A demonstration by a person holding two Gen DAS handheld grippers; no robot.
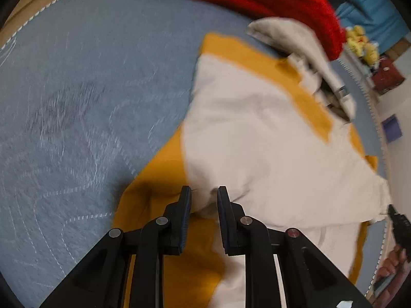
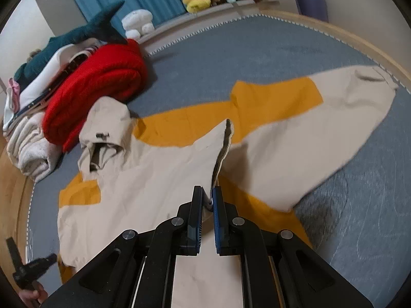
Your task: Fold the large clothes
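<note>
Right gripper point(image 2: 208, 196) pinches the jacket's point(image 2: 154, 179) lifted edge between its jaws.

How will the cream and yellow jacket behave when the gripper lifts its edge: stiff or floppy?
Probably floppy: the jacket rises in a soft peak where the right gripper pinches its edge, and the rest sags onto the blue bed cover. It looks thin and creased, so likely light. The spread sleeve would probably trail behind.
</note>
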